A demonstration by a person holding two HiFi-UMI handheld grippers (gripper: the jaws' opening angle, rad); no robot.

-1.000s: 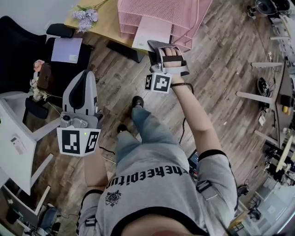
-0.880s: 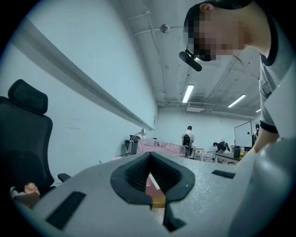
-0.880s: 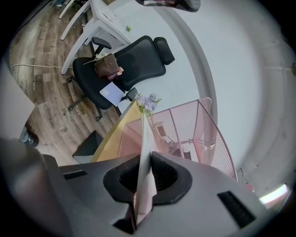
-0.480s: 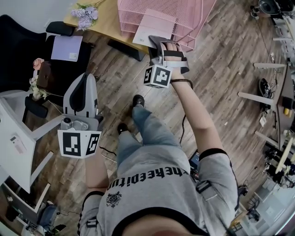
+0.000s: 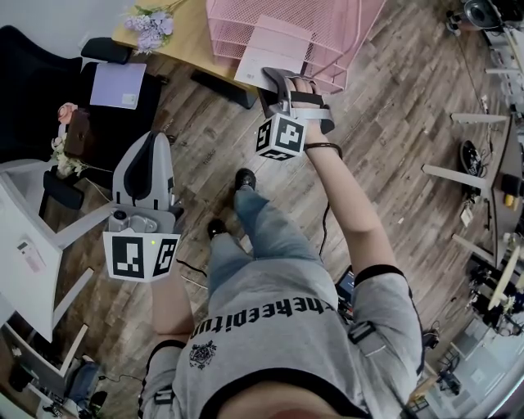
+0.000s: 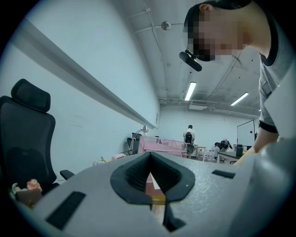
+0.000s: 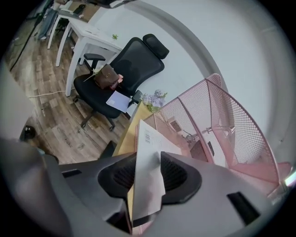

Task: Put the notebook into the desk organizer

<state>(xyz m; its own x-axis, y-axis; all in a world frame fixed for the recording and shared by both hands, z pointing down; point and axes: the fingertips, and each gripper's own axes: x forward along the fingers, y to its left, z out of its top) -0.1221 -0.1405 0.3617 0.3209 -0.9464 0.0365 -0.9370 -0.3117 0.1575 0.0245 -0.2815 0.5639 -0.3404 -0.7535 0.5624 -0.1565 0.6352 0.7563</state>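
Observation:
The notebook, pale with a white cover, lies with its far part in the pink mesh desk organizer on the wooden desk. My right gripper is at the notebook's near edge. In the right gripper view the notebook stands edge-on between the dark pads, which are opening and look apart from it, with the organizer just beyond. My left gripper hangs low at the left over the floor, jaws together with nothing in them; the left gripper view shows only a thin slit between its pads.
A black office chair at the left carries a lilac notebook and a brown bag. Purple flowers lie on the desk corner. A white table stands at the far left. Wooden floor and the person's legs are below.
The right gripper has pushed up toward the organizer and the notebook has slid further into it. The left gripper has hardly moved.

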